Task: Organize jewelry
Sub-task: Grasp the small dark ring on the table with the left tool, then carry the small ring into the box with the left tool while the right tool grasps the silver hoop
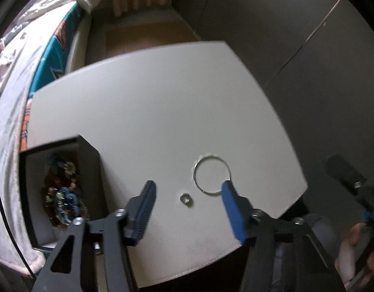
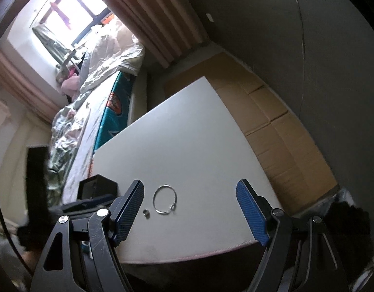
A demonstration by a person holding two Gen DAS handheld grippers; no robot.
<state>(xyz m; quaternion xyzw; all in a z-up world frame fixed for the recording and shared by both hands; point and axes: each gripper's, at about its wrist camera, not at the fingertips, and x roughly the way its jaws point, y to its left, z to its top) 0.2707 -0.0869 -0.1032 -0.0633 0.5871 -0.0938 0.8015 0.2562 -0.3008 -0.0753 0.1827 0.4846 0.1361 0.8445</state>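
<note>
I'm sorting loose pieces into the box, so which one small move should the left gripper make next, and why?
Probably lower the open left gripper straight onto the small ring: it lies on the white table between the fingers, apart from the silver bangle, while the black box of jewelry sits just left.

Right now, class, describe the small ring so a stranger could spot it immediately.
Find the white table; near its front edge lies a thin silver bangle. The small ring sits just beside it, toward the black jewelry box: far smaller and chunkier than the bangle.
</note>
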